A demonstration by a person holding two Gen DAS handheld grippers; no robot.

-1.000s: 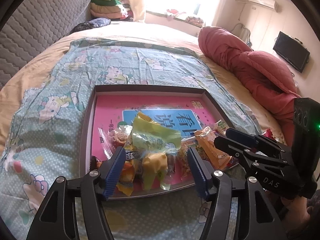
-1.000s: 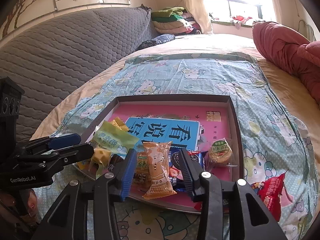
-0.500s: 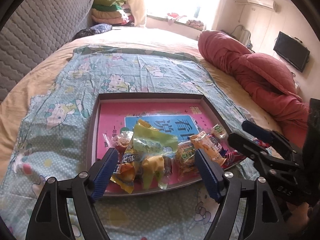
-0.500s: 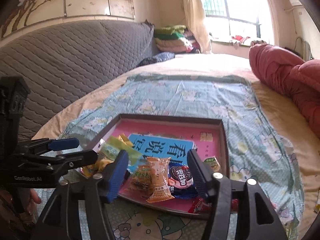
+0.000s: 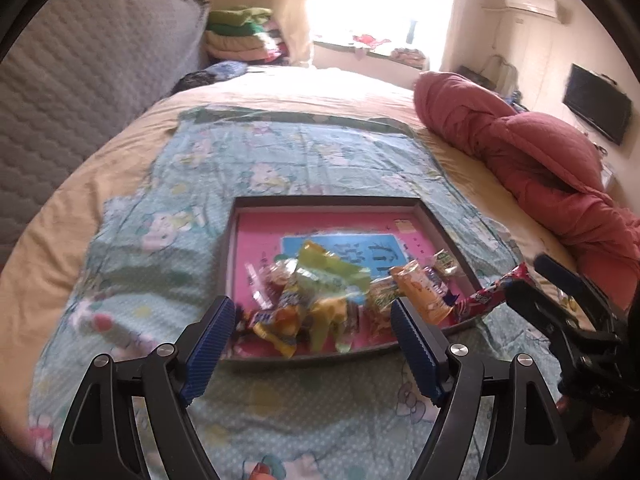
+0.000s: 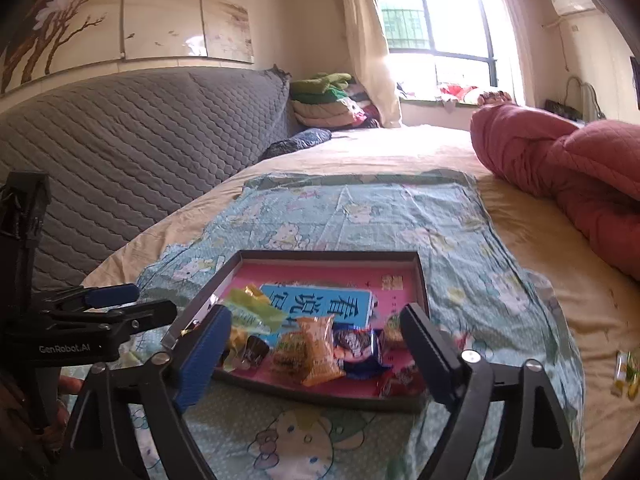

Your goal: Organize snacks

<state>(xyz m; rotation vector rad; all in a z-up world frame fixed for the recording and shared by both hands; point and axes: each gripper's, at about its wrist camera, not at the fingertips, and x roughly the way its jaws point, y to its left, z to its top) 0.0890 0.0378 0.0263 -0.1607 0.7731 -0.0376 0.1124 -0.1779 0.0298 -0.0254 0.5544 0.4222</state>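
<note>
In the left wrist view, the left gripper (image 5: 308,340) has its two blue fingers (image 5: 208,344) wide apart with nothing between them; they opened more a moment ago. Just past the fingertips sits the tray (image 5: 328,201) on the bed (image 5: 280,92), and the snacks (image 5: 320,304) lie in a heap at the tray's near edge, right in front of the gap. A yellow-green packet (image 5: 332,268) sits on top of the heap and an orange packet (image 5: 420,292) lies past the right finger. Farther right, a red wrapper (image 5: 492,296) hangs over the tray's corner, near the other gripper. In the right wrist view, the right gripper (image 6: 316,356) also has its fingers (image 6: 200,356) spread wide and empty; they have just been opening. Beyond the gap lie the orange packet (image 6: 312,352) and a dark blue packet (image 6: 356,348), both inside the tray (image 6: 420,280). Far off to the right of the right finger, a small yellow snack (image 6: 624,372) lies alone on the bed, outside the tray. It looks like both hands have let go of a snack, so this step is about done. Next, I think a hand should go for a snack that is not properly in the tray, like the red wrapper or the small yellow snack, put its open fingers around it and close gently.
</note>
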